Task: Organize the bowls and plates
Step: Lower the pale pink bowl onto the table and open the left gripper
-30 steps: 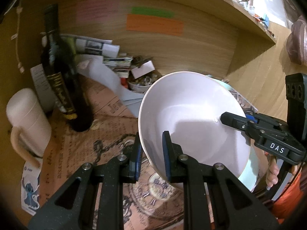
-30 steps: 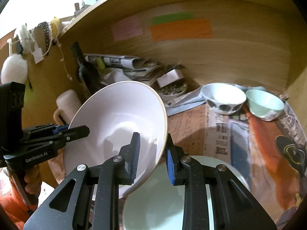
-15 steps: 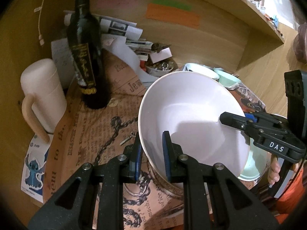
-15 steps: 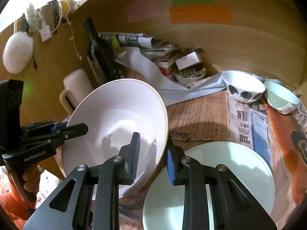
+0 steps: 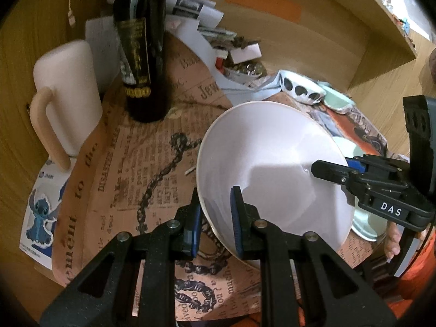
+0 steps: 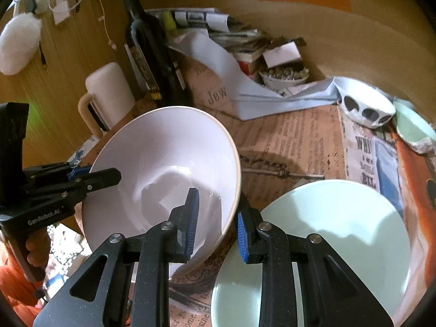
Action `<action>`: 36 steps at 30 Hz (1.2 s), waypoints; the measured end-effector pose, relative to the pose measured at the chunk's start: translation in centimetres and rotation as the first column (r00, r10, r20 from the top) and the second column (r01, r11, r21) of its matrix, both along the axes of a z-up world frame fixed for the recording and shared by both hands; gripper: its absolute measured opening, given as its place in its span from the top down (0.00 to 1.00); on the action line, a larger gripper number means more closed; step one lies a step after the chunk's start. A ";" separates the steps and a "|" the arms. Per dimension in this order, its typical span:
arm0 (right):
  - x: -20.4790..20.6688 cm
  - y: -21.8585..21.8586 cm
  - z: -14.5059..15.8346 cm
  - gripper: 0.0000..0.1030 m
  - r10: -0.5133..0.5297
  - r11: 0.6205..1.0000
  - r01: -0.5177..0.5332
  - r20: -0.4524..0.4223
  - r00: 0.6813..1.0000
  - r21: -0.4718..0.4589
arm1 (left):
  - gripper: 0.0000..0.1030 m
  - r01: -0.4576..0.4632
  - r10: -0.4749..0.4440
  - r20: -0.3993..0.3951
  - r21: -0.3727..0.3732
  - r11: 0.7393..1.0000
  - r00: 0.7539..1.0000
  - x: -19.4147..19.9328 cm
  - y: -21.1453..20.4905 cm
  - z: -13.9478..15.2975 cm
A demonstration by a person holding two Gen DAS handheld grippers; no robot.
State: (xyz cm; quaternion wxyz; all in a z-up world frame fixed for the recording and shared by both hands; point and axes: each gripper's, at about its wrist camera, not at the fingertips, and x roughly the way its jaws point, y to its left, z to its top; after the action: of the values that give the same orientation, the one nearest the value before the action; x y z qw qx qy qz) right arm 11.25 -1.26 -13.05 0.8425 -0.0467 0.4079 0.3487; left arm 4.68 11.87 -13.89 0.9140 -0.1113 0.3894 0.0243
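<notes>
In the middle of both wrist views there's a big white bowl, tilted and held up off the newspaper-covered table by both grippers at once. The left gripper is clamped on the bowl's rim at the bottom centre of its own frame, one blue pad inside the bowl and one outside. The right gripper is doing the same on the opposite rim, lower centre of its frame, so it's a two-handed grip.

Lower right of the right wrist view sits a pale green plate flat on the table, just beside the bowl and partly under it. Up in the upper right of that frame are a white bowl with dark oval spots and, touching it as far as I can tell, a small mint green bowl.

Upper left of the left wrist view has a dark wine bottle standing upright, with a cream mug near it on the left. Messy pile of papers behind them against the wooden back wall.
</notes>
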 end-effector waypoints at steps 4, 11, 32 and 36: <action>0.3 0.2 -0.4 0.78 -0.003 1.000 0.003 -0.014 1.000 -0.008 | 0.81 0.002 -0.002 -0.012 -0.010 1.000 1.000 0.3 0.3 -0.8; 0.4 0.9 -0.7 0.75 0.002 0.998 -0.002 0.000 1.000 -0.059 | 0.81 0.011 -0.011 -0.007 -0.004 1.000 1.000 0.5 0.3 -1.0; -0.7 -7.8 7.5 0.22 -0.219 0.973 0.188 0.264 0.939 0.137 | 0.42 -0.026 0.008 0.209 0.082 0.996 0.978 0.3 -1.5 6.0; 0.1 -9.7 8.5 0.21 -0.271 0.960 0.235 0.289 0.918 0.154 | 0.35 -0.018 -0.014 0.258 0.121 0.993 0.966 1.4 -3.1 7.8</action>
State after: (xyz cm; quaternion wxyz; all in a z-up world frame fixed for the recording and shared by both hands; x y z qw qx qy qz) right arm 11.39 -10.91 -4.56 0.9349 0.0020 0.2535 0.2485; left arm 6.07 8.74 -6.06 0.9620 -0.0579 0.2645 0.0343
